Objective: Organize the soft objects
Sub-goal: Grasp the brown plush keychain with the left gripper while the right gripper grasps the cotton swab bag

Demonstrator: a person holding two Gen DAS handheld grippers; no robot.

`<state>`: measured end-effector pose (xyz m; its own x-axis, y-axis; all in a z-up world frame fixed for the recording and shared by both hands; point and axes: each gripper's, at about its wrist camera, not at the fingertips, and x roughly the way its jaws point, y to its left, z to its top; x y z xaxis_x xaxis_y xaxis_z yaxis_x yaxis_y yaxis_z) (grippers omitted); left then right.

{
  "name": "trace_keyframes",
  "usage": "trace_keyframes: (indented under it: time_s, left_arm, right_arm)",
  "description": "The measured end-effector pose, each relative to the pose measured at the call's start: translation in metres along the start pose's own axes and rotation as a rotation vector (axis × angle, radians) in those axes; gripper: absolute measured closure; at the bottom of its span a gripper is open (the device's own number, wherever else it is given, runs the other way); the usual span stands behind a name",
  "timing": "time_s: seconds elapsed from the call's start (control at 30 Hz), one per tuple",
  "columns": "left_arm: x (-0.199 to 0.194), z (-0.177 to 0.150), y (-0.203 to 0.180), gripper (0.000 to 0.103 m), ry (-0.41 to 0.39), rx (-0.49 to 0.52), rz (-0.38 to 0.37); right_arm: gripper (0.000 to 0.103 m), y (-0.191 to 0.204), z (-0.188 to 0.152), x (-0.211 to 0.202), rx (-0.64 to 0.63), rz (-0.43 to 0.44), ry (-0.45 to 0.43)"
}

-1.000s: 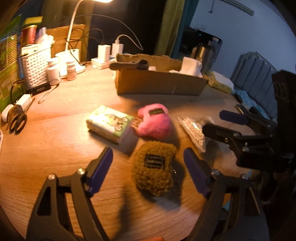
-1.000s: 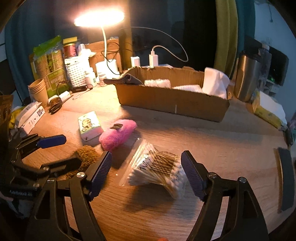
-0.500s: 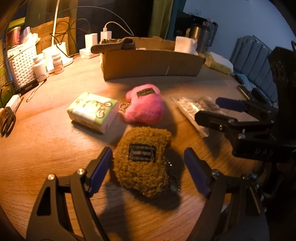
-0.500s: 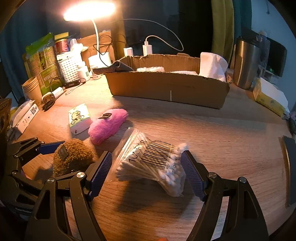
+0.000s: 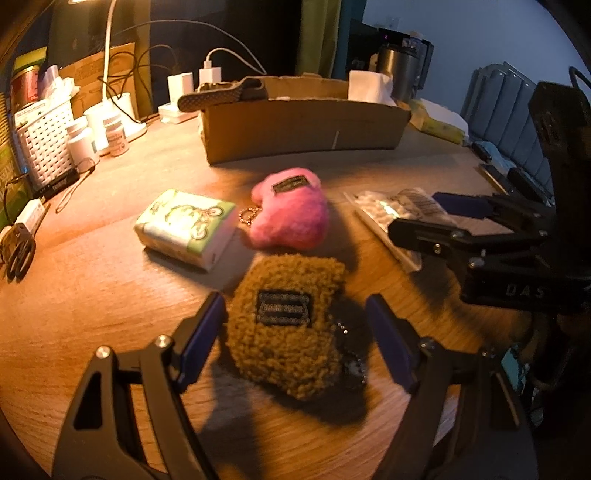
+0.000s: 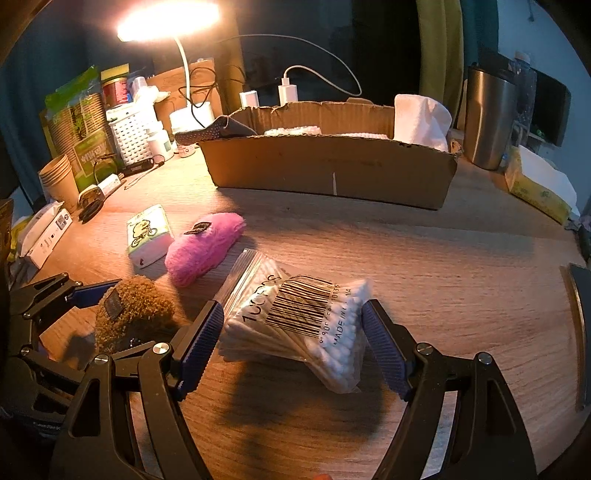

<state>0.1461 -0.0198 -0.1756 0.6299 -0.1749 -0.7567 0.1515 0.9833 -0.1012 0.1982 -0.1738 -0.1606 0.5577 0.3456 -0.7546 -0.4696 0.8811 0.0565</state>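
I'm seeing a dim room with one warm desk lamp [image 6: 168, 18] blowing out to white glare at top left of the right view. Its orange light is falling across the table [image 6: 461, 266], and everything is throwing long dark shadows toward me. Far right is going cold blue. Fisheye is bending the edges, corners are vignetting black. Left view is looking slightly soft.
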Motion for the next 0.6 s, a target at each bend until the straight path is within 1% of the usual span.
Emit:
trace_keyframes:
  time_s: [0.1,0.13,0.43,0.6]
  left_arm:
    - [-0.001,-0.0003,-0.0015,0.047,-0.007,0.012,0.003]
    - [-0.0011,-0.0002,-0.0017,0.049,-0.008,0.013,0.001]
    - [-0.0021,0.0007,-0.0001,0.053,-0.012,0.007,-0.023]
    - [-0.006,0.0021,0.0,0.053,-0.026,0.003,-0.026]
  right_arm:
    - [0.023,0.0002,0.0002,0.0016,-0.002,-0.003,0.0]
    - [0.023,0.0006,0.0005,0.0021,-0.002,-0.004,0.001]
    - [0.023,0.0007,0.0015,0.0047,0.001,0.0,0.007]
    - [0.029,0.0028,0.0023,0.004,-0.011,0.015,0.006]
